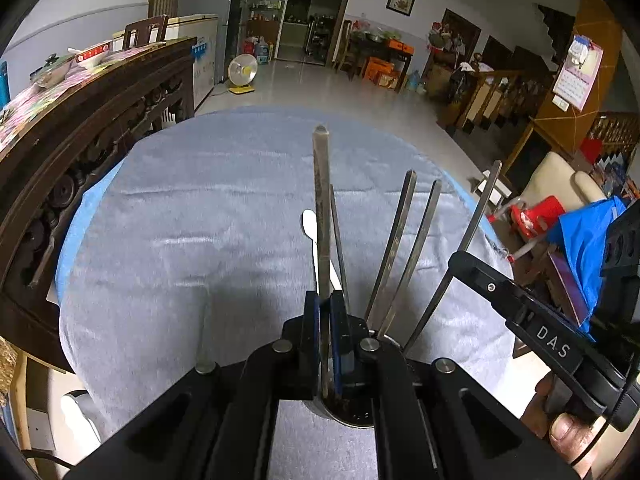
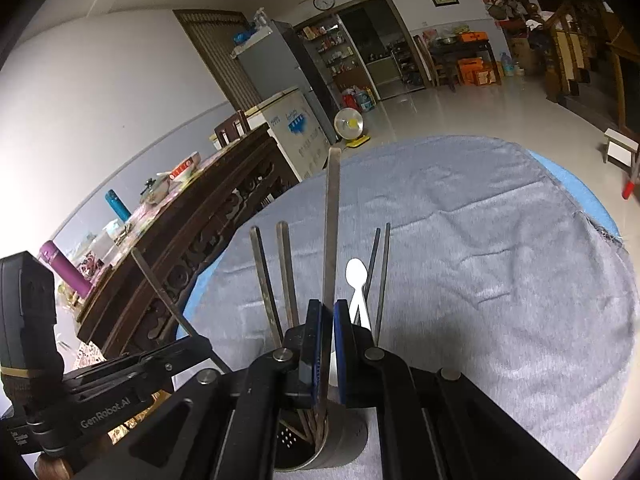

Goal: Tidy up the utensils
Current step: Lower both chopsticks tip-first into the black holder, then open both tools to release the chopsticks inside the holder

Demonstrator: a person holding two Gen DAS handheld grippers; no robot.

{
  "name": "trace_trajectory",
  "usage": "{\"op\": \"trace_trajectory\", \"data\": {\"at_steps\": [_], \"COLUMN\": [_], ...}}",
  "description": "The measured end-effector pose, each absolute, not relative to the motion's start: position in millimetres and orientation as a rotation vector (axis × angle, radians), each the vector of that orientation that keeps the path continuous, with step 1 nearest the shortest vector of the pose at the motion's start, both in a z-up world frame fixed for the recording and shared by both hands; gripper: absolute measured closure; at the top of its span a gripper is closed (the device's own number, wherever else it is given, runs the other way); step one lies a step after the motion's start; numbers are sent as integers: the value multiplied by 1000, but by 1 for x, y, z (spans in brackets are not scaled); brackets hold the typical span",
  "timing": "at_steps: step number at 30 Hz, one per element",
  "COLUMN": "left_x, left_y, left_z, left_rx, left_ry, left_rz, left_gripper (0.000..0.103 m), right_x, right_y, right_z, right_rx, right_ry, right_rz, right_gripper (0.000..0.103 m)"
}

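Over the metal holder (image 2: 320, 448), "GenRobot.AI" left gripper (image 1: 325, 312) and "DAS" right gripper (image 2: 325, 316), fingers each clamping a chopstick (image 1: 322, 200).

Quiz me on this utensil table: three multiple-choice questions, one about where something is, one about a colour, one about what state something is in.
1. Where does the white spoon lie?
A. In the metal holder
B. On the grey cloth beyond the holder
C. On the wooden sideboard

2. What colour are the pads on the tongs?
A. Red
B. Blue
C. Yellow

3. What are the right tongs doing?
A. Standing wide open
B. Shut on nothing
C. Shut on a chopstick

Answers:
1 B: the spoon rests flat on the grey cloth, past the metal holder.
2 B: blue pads face each other in both wrist views.
3 C: the pads press a metal chopstick whose lower end reaches into the holder. The left tongs grip another chopstick the same way.
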State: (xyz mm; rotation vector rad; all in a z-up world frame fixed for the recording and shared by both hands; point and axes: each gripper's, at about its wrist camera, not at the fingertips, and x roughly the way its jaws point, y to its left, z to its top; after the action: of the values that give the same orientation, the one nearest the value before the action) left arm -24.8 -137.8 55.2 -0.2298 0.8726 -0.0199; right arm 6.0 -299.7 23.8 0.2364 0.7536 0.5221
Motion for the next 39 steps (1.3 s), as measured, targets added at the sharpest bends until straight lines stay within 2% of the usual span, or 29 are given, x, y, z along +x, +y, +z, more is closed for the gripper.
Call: {"op": "trace_trajectory", "data": {"at_steps": [32,34,39], "left_x": [-24,-25,-33], "left_y": [-138,-137,-129], "left_z": [47,48,60], "left_rx": [-227,-229,-263], "left_ry": [919,914,875], "left_rz": [-77,-78,-74], "left_gripper": [97,94,62], "right_x": [2,2,1], "right_y": [-300,-302,-311], "right_z": [16,17,20], "right_rx": [242,250,284], "right_ry": [795,794,793], "right_rz": [543,540,539], "right_gripper": [95,95,94]}}
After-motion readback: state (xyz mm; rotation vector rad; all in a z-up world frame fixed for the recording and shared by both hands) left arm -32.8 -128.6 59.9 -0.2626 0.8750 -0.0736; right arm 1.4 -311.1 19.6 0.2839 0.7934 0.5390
